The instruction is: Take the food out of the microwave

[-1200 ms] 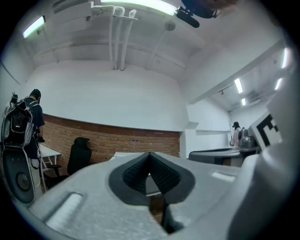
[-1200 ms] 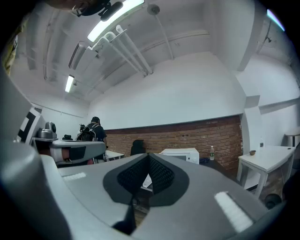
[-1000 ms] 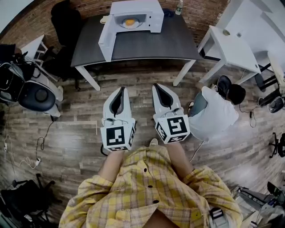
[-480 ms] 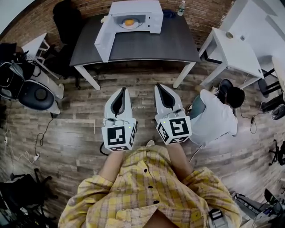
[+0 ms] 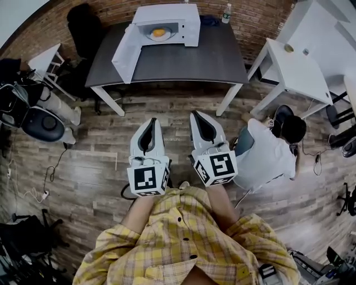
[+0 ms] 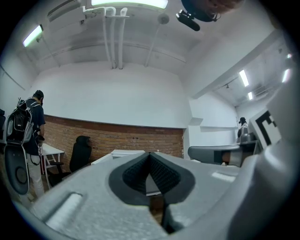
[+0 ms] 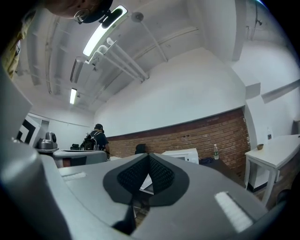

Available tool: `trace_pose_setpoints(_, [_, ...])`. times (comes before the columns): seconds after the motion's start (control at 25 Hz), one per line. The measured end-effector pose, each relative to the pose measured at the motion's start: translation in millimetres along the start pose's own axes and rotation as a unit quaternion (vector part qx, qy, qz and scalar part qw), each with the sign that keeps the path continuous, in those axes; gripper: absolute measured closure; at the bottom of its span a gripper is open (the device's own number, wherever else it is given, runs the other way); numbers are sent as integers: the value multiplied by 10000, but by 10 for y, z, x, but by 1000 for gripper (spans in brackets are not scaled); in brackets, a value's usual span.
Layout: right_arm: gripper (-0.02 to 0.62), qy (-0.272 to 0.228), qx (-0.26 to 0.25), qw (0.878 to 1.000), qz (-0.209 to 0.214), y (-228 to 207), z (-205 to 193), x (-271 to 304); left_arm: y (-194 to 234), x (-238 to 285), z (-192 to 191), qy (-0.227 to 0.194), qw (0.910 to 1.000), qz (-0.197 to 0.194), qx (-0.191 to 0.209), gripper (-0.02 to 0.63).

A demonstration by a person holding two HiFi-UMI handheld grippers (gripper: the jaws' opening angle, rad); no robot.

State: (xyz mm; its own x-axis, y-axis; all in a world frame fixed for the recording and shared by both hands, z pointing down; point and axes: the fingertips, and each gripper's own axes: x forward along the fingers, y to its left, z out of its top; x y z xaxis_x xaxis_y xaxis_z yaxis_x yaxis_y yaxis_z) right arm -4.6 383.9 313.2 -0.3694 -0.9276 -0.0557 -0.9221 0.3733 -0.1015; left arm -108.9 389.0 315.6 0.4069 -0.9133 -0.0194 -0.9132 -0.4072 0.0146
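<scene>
A white microwave [image 5: 167, 22] stands at the back of a dark grey table [image 5: 183, 58], with its door [image 5: 127, 53] swung open to the left. Inside it lies orange food on a plate [image 5: 158, 33]. My left gripper [image 5: 151, 120] and right gripper [image 5: 198, 114] are held side by side over the wooden floor, well short of the table and pointing level at it. Both are shut with nothing between the pads. In the left gripper view the left gripper's [image 6: 150, 154] dark pads meet. In the right gripper view the right gripper [image 7: 149, 155] looks the same, and the microwave [image 7: 180, 153] shows far ahead.
A person in a white shirt [image 5: 267, 146] crouches on the floor right of my right gripper. A white desk [image 5: 295, 61] stands at the right and a black chair [image 5: 83, 28] left of the table. A bottle [image 5: 226, 12] stands behind the microwave. Another person with a backpack [image 6: 28, 126] stands at the left.
Both grippers have moved forward together towards the table, and the table and microwave now sit slightly nearer in the head view. Both have stayed shut.
</scene>
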Motion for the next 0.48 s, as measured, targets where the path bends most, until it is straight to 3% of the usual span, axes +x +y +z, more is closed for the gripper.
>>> trace_pose_setpoints(0.48, [592, 137, -155, 9997, -125, -381, -202, 607, 226, 707, -214, 0, 9997, 41, -235, 607])
